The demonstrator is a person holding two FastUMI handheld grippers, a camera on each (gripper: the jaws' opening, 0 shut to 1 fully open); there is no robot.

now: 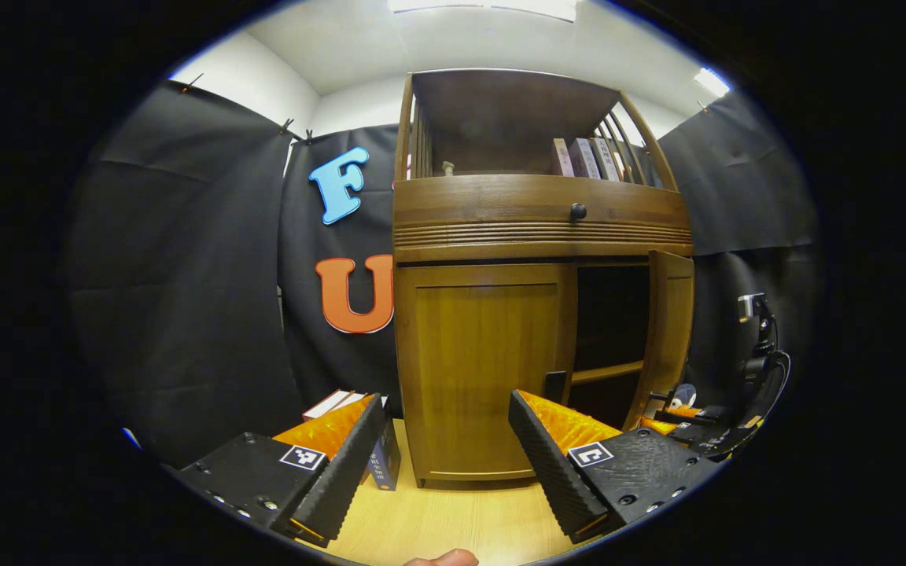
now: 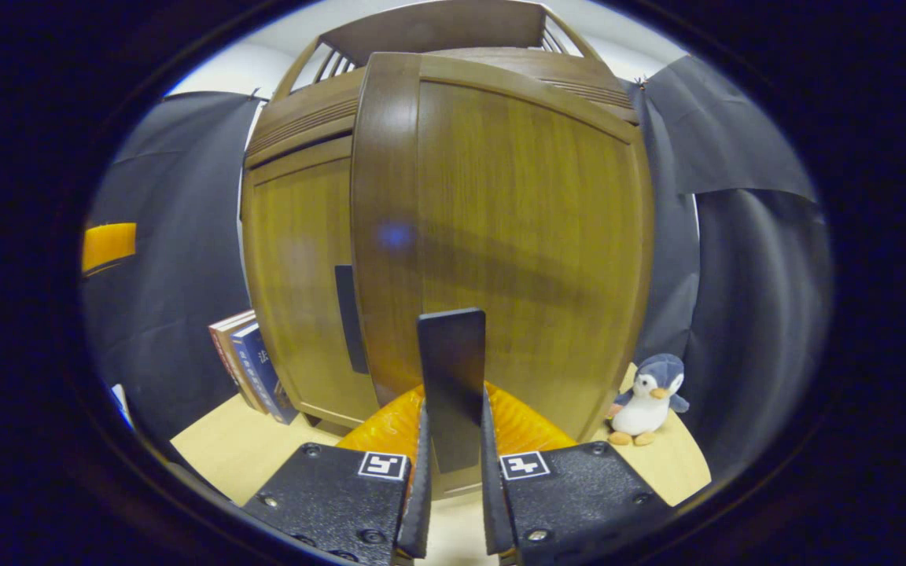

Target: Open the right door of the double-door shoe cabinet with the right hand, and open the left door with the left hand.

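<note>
In the left gripper view, the shoe cabinet (image 1: 539, 275) is seen standing on the pale wooden table (image 1: 437, 523), filling the centre of the frame. Its left door (image 1: 484, 369) is shut flat against the front, with a dark handle (image 1: 554, 387) at the door's 3 o'clock edge. The right door (image 1: 669, 330) is swung outward, so that a dark interior with a shelf (image 1: 606, 371) is exposed between the two doors. The left tool (image 1: 449, 436) is held wide open at 6 o'clock in front of the left door, with nothing between its fingers. The right tool (image 1: 685, 420) is seen at 4 o'clock, beside the lower edge of the open door.

In the right gripper view, the right tool (image 2: 453, 440) is closed on the right door's handle (image 2: 451, 377), a dark flat bar that is pressed from both sides by the fingers. The right door (image 2: 516, 236) fills the centre, and the left door (image 2: 300, 275) lies at 9 o'clock with its own handle (image 2: 349, 318).

Books (image 2: 252, 369) are stood at 8 o'clock beside the cabinet, and a toy penguin (image 2: 646, 399) is sat at 4 o'clock on the table. A drawer with a round knob (image 1: 577, 211) is set above the doors, and more books (image 1: 583, 157) are kept on the top shelf.
</note>
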